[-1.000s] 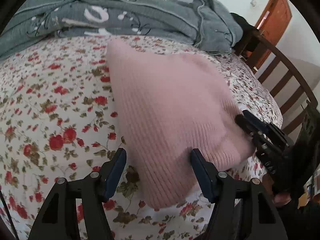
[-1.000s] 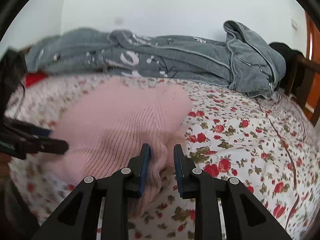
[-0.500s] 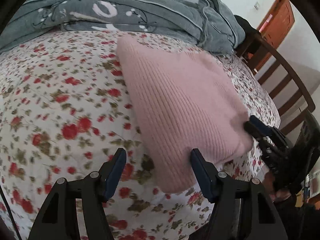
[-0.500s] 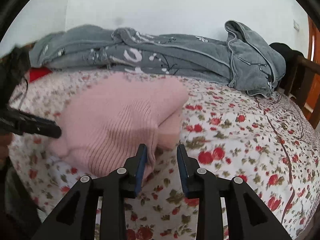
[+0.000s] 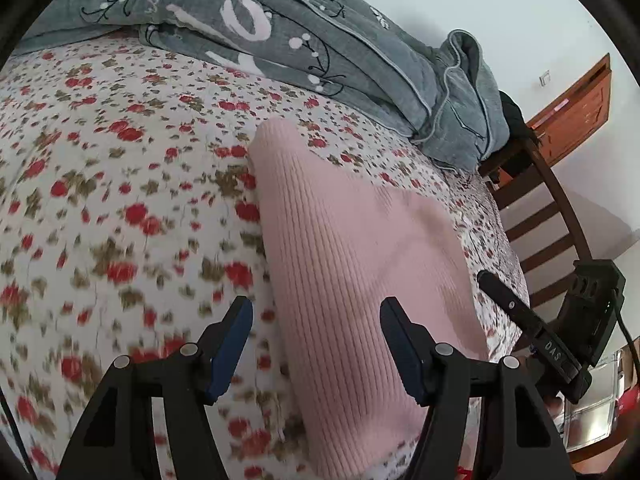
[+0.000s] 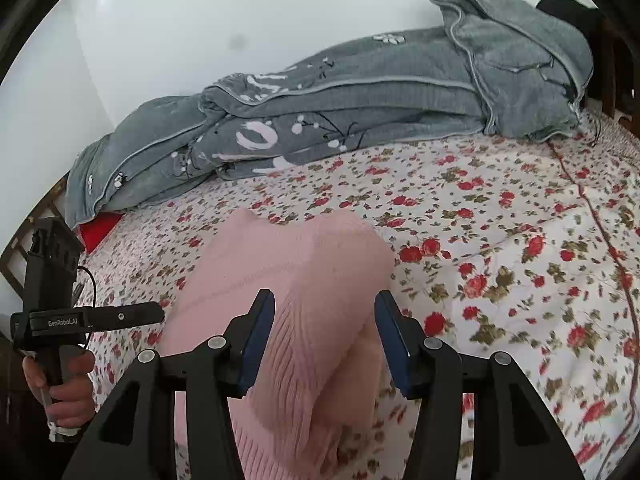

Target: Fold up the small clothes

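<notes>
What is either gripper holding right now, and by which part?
Nothing. The left gripper and right gripper both stand open over the pink knit garment; the right jaws have just been opening, pads clear of it.

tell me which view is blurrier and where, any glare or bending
Left wrist view: the floral bedsheet smears with motion blur low on the left; the pink knit garment stays sharper. Right wrist view: mostly crisp, no glare, soft even light. Both bend strongly toward dark fisheye corners.

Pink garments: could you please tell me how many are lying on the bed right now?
1. The pink knit lies folded on the floral bedspread, near its front edge, in front of both grippers. More could be hidden under the grey quilt at the back.
</notes>
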Motion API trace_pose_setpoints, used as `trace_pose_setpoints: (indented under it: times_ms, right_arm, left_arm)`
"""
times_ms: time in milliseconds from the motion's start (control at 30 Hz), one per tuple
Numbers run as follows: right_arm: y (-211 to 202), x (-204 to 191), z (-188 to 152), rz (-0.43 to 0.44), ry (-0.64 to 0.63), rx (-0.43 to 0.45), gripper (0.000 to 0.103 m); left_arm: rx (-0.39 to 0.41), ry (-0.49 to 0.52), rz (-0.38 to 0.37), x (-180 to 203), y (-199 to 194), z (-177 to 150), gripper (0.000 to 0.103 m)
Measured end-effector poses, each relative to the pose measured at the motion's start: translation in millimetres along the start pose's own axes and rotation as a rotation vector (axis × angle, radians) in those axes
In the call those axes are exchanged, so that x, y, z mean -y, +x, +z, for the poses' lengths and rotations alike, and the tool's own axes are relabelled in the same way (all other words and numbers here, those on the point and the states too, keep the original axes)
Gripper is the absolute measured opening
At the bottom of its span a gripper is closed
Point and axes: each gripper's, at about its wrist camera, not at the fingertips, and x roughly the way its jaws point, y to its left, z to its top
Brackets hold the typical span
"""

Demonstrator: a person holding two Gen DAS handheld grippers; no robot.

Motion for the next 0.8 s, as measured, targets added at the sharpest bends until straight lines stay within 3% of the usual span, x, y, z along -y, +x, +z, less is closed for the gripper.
trace_pose_setpoints:
  times_ms: [167,267,433,600,633,700,800]
  right_arm:
    - [36.1,8.4,-4.6,-0.018,0.023,-0.134,0.055]
    - [43.9,17.6,-11.0,0.002,0.044,-0.135,0.063]
    - [60.8,34.2,-8.4,0.068,0.146,-0.188,0.063]
    - [75.0,28.1,-6.3,0.092,0.142,-0.221,0.063]
    - [77.1,27.5,-6.0,0.096,0.145,-0.227,0.062]
    - [76.9,29.3,-4.7,0.131,0.169,-0.228,0.045]
    - [70.3,26.7,-1.9,0.154,0.176,-0.203,0.032]
  left_arm:
    - [-0.036,-0.031,-0.01,-12.9,17.0,12.7,0.063]
    - [-0.061,-0.037,-0.03,-17.2,27.2,13.8,0.066]
    - [-0.096,-0.043,-0.062,-17.2,41.7,19.1,0.066]
    - [-0.129,-0.051,-0.08,-14.6,59.0,23.0,0.062]
    - [-0.129,-0.052,-0.082,-14.2,59.2,23.3,0.058]
    - [-0.124,-0.058,-0.081,-13.1,56.9,24.7,0.05]
    - [-0.099,-0.031,-0.082,-8.6,47.2,27.8,0.04]
